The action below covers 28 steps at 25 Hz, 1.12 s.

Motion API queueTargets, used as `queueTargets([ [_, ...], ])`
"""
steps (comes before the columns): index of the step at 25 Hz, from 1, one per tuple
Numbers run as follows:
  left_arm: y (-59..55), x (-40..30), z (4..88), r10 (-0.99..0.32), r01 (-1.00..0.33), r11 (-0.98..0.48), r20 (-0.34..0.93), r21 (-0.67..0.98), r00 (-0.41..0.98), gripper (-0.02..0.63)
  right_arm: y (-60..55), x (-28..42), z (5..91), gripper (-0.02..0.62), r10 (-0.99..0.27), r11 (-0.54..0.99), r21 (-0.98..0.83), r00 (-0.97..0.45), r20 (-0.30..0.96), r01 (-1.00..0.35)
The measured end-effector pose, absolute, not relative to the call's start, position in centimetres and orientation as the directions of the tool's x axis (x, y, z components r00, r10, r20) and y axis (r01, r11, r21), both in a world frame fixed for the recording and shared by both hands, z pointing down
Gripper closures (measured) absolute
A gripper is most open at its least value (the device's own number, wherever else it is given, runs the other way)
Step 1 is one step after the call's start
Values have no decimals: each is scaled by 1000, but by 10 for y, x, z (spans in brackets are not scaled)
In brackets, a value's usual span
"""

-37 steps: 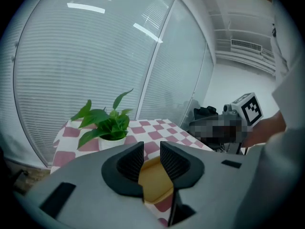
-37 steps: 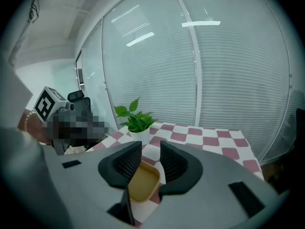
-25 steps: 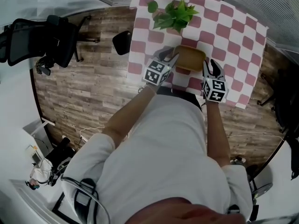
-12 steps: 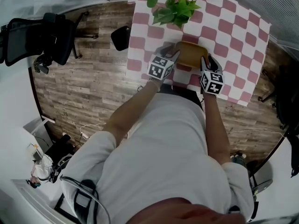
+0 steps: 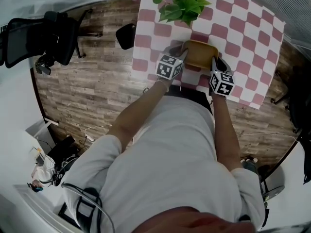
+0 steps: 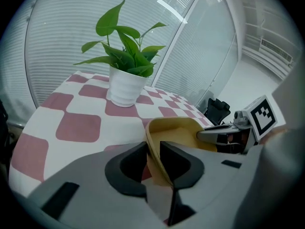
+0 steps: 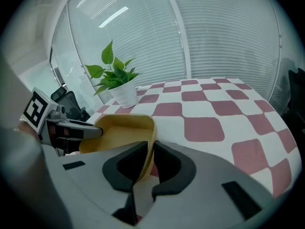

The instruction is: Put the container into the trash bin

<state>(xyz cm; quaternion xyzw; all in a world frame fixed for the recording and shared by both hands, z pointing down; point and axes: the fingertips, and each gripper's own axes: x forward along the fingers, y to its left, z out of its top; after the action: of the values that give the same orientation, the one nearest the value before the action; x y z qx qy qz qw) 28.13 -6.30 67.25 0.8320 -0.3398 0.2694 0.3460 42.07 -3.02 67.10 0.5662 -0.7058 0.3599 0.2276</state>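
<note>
The left gripper (image 6: 152, 150) and the right gripper (image 7: 151, 152) are closing, each with a wall of the yellow container (image 5: 200, 55) between its jaws, which hide that wall's lower part.

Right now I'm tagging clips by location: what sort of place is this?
Probably an office or meeting room: black swivel chair on wood-look floor, slatted window blinds, and a checked-cloth table with a potted plant.

Ahead of the left claw (image 6: 153, 146), whose jaws are closing on the yellow container (image 6: 178, 130), the potted plant (image 6: 125, 82) blocks the way. The right claw (image 7: 151, 147), closing on the opposite wall, has bare checked table (image 7: 228, 111) ahead and rightward. Left of the left claw lie open floor (image 5: 87, 86) and a black bin (image 5: 126, 35).
</note>
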Motion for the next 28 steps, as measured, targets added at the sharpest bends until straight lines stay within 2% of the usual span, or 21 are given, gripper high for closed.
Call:
queueTargets([
  [13, -69, 276, 647, -430, -780, -485, 670, 395, 606, 528, -42, 421, 633, 541, -690, 104, -241, -244, 682, -965],
  [28, -105, 282, 520, -615, -783, -505, 484, 364, 622, 543, -72, 430, 509, 541, -831, 149, -224, -244, 500, -963],
])
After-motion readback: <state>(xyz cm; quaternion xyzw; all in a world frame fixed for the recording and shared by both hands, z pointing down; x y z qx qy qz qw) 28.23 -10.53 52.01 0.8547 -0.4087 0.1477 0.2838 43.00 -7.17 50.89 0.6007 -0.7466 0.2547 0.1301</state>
